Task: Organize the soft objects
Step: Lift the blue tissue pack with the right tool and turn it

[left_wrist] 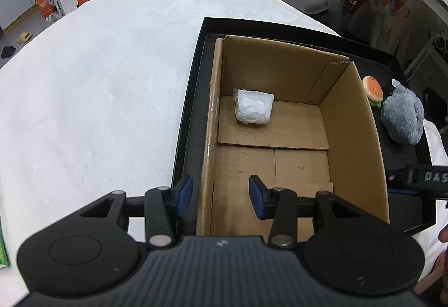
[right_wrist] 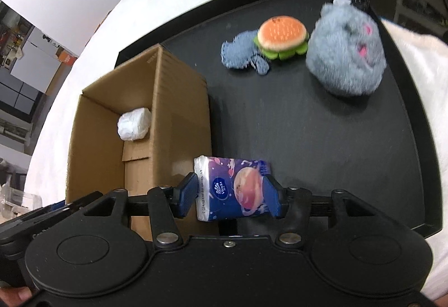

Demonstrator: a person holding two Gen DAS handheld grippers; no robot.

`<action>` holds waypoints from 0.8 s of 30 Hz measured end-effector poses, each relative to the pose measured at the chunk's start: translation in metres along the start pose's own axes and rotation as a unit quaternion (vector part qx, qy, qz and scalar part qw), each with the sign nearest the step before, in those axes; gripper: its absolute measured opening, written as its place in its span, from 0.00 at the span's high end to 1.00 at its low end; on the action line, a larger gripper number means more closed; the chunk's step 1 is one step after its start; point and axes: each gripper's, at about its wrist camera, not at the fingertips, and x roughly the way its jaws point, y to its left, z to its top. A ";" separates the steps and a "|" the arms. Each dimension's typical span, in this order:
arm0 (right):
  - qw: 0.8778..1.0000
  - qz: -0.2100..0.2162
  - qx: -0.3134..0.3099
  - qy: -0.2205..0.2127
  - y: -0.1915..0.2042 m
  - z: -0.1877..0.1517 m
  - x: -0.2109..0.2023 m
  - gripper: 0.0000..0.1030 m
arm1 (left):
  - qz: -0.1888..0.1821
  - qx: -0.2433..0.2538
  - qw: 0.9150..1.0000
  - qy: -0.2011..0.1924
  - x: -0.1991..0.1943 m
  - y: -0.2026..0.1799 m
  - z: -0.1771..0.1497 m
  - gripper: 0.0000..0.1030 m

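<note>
An open cardboard box [left_wrist: 355, 122] stands on a black tray [left_wrist: 190, 99] and holds a white wrapped pack [left_wrist: 253, 109]. My left gripper [left_wrist: 221, 196] is open and empty, its fingers straddling the box's left wall near the front. My right gripper [right_wrist: 229, 195] is shut on a blue tissue pack [right_wrist: 233, 189], held just right of the box [right_wrist: 179, 111] above the tray [right_wrist: 308, 139]. A burger plush [right_wrist: 281, 36], a grey-blue cloth [right_wrist: 242, 53] and a fluffy grey plush [right_wrist: 347, 52] lie on the tray's far side. The white pack also shows in the right wrist view [right_wrist: 133, 124].
The tray sits on a white cloth-covered table [left_wrist: 98, 83]. The burger plush [left_wrist: 373, 90] and grey plush [left_wrist: 403, 116] lie right of the box in the left wrist view. Shelves, boxes and clutter stand beyond the table.
</note>
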 end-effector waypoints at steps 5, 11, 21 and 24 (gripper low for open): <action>0.999 -0.034 -0.030 -0.001 -0.002 -0.005 0.010 0.56 | 0.004 0.005 1.000 0.000 -0.001 -0.004 0.001 0.58; 0.992 -0.096 -0.077 -0.012 -0.002 -0.006 0.012 0.41 | 0.008 0.010 1.000 0.002 0.001 -0.008 0.002 0.58; 0.987 -0.144 -0.075 -0.004 -0.019 -0.008 0.027 0.18 | 0.015 0.022 1.000 0.006 0.004 -0.016 0.004 0.56; 0.987 -0.141 -0.080 -0.005 -0.019 -0.009 0.027 0.32 | 0.021 0.029 0.999 0.010 0.005 -0.020 0.005 0.56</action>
